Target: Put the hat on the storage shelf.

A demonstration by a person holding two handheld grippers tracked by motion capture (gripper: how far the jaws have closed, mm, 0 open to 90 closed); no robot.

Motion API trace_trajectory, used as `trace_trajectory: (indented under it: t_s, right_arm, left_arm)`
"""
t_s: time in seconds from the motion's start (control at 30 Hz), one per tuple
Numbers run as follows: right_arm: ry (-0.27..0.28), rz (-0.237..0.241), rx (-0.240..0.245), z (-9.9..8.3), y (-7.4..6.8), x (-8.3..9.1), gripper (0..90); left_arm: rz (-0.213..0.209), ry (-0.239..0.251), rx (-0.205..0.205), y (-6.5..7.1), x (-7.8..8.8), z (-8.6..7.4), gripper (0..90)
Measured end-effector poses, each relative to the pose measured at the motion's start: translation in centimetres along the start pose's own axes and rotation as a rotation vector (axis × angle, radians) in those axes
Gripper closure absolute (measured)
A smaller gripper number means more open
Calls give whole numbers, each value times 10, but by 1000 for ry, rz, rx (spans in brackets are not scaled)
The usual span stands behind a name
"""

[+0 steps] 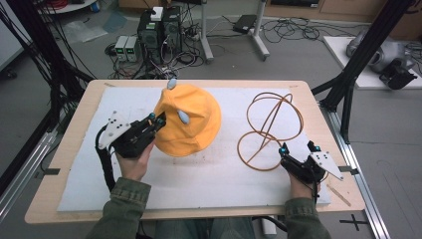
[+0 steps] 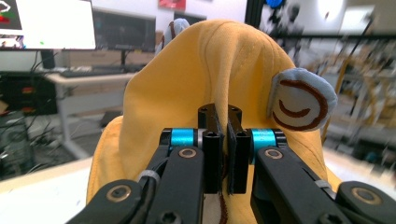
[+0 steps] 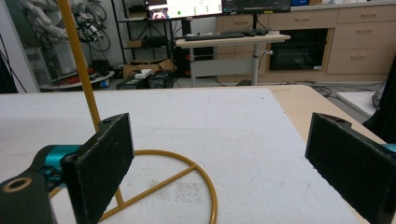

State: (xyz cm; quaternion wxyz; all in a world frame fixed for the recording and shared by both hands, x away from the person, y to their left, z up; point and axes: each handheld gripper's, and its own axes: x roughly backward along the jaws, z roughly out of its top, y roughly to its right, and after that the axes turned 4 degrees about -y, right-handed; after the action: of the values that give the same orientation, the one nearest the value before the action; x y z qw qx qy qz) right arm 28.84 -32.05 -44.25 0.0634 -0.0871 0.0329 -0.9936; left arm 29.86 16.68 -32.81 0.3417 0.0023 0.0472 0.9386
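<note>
One yellow hat (image 1: pixel 191 122), one wire stand (image 1: pixel 268 130) – two claws.

Right gripper (image 3: pixel 219 154): 2 jaws spread wide, nothing between the pads. Wire stand (image 3: pixel 140 158) rests on white mat (image 3: pixel 224 121).

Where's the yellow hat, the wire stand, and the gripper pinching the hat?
yellow hat (image 1: pixel 196 124), high view, its crown.
wire stand (image 1: pixel 259 154), high view, its base ring.
left gripper (image 2: pixel 223 154), left gripper view, between its closed fingertips.
</note>
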Motion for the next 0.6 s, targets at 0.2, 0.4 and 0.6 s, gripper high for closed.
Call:
trace_trajectory:
  t_s: [0.2,0.4,0.6]
  right_arm:
    - [2,1,-5,0,0,0,75]
    - [2,1,-9,0,0,0,75]
    - [3,3,-11,0,-1,0,75]
  left_arm:
    - [-18,82,13,-1,1,19,870]
    - [-60,91,-4,7,-12,38,870]
    - [-138,92,-29,21,-35,58,870]
